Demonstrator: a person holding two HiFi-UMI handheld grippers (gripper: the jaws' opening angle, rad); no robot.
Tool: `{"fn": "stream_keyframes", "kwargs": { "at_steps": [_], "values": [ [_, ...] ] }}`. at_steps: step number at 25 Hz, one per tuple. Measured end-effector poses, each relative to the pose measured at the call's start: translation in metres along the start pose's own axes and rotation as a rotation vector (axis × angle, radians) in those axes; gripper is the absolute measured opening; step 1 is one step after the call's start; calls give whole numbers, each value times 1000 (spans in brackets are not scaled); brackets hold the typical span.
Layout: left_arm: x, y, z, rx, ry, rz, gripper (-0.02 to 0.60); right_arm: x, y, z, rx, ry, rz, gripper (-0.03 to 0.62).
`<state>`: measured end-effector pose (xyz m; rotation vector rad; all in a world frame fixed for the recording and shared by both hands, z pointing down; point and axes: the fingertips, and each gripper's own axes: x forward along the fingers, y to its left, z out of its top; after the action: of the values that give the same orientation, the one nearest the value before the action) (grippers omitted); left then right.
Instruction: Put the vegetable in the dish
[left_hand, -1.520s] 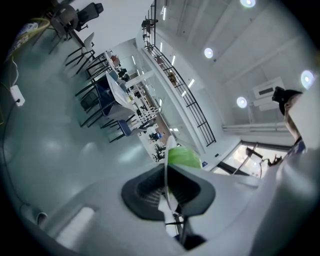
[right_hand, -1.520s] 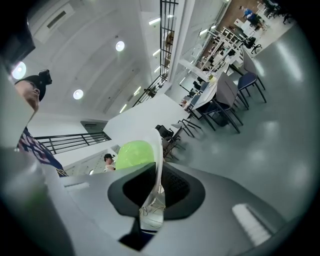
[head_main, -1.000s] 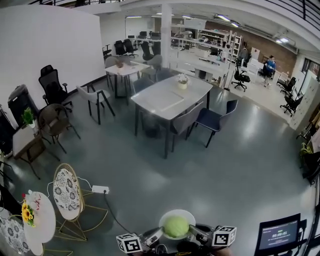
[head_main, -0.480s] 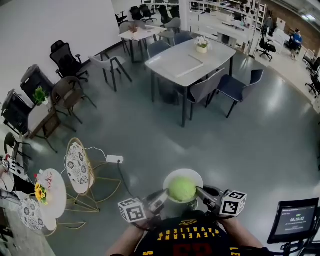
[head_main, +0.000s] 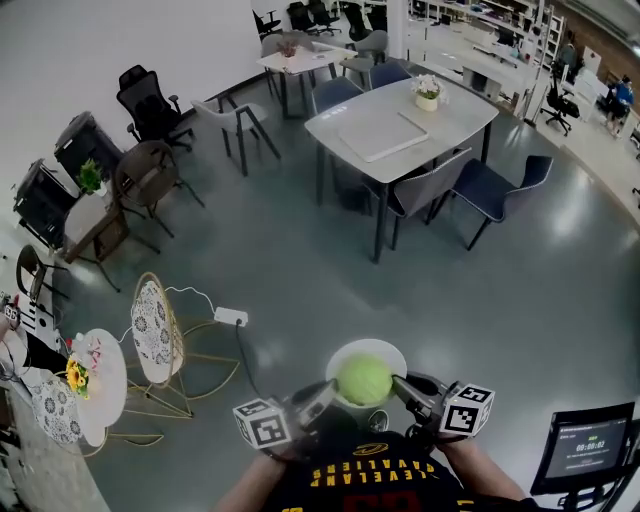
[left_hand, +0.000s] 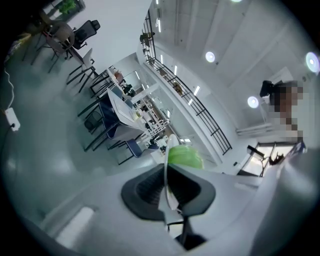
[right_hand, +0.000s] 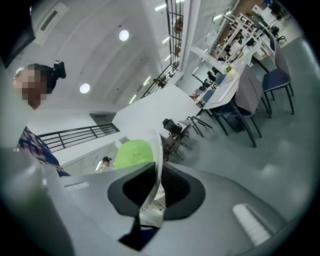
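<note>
Vegetable (head_main: 364, 379) in dish (head_main: 368, 344), between left hand-held gripper (head_main: 325, 392), right hand-held gripper (head_main: 401, 385)

Grey floor (head_main: 300, 270). Long grey table (head_main: 400, 125) with a flat white sheet and a pot of white flowers (head_main: 428, 92) on it. Blue chair (head_main: 500, 190) and grey chair (head_main: 420, 190) beside the table. Black office chair (head_main: 145, 100) by the wall. White power strip (head_main: 230, 317) on the floor near a gold-frame chair (head_main: 152, 330). Small round table (head_main: 100, 395) carrying yellow flowers (head_main: 75, 375). Lit screen (head_main: 585, 457) bottom right.
</note>
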<state>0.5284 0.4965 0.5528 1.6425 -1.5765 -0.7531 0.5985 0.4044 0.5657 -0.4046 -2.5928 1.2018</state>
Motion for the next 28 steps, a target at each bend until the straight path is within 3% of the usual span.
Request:
{"fn": "stream_keyframes", "kwargs": {
  "at_steps": [8, 20, 28],
  "values": [
    [10, 69, 62, -35, -11, 9, 21, 79, -35, 33, 7, 25, -15, 31],
    [-9, 179, 233, -46, 29, -20, 20, 266, -54, 101, 15, 41, -63, 34],
    [4, 226, 287, -101, 51, -32, 21, 325, -76, 133, 38, 70, -117, 40]
  ]
}}
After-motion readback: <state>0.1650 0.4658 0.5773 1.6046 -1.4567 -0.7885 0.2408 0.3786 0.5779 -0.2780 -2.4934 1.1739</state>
